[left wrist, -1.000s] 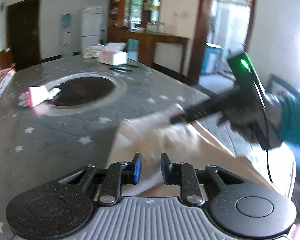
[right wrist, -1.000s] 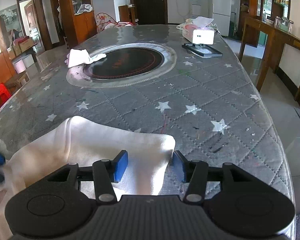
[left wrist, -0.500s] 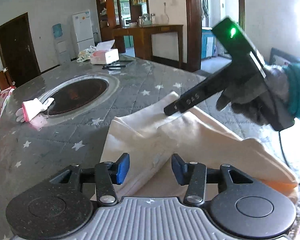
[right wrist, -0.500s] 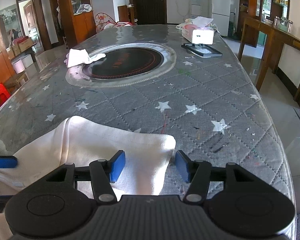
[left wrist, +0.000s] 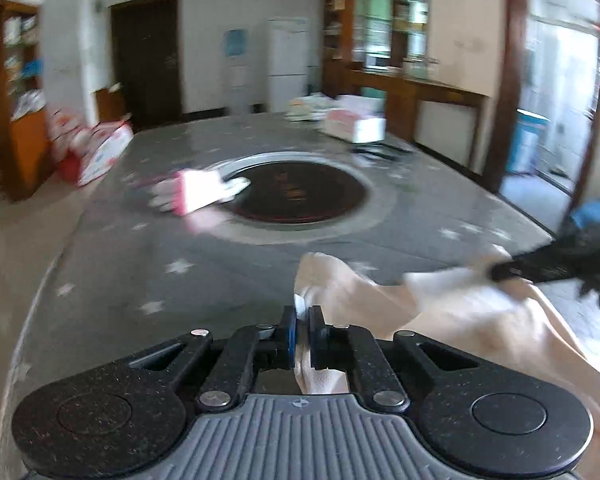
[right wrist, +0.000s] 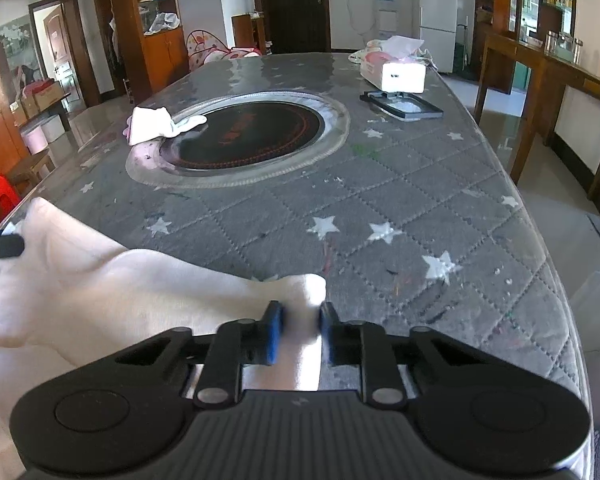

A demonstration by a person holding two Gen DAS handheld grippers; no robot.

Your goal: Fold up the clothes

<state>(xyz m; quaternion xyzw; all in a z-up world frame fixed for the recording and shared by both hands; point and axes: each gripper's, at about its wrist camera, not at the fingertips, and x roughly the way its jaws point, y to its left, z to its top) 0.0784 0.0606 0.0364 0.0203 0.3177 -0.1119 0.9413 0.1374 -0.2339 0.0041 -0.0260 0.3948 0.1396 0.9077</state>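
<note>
Our left tongs [left wrist: 303,334] are pinched tight on a thin edge of the cloth [left wrist: 452,312], which rises in a ridge at lower centre of the left view. Our right tongs [right wrist: 300,330] are closing, and a thick corner of the same cloth [right wrist: 140,292] already sits bunched between their blue pads [right wrist: 275,332] at lower centre of the right view. In the left view the right tongs show as a dark blurred shape at the right edge, on the cloth's far corner.

The cloth is cream and lies at the near end of the counter [right wrist: 420,200], rumpled and partly lifted between the two grips, spilling to the lower left of the right view. No neat crease shows yet.

We judge the folding to be at an early stage: both corners are taken, and what remains is to carry the edge over, lay it flat and smooth it. Whether earlier folds exist in the cloth we cannot tell.

Farther up the counter are a round dark hotplate [right wrist: 242,132], a glove [right wrist: 160,126] at its rim and a tissue box [right wrist: 396,72].
</note>
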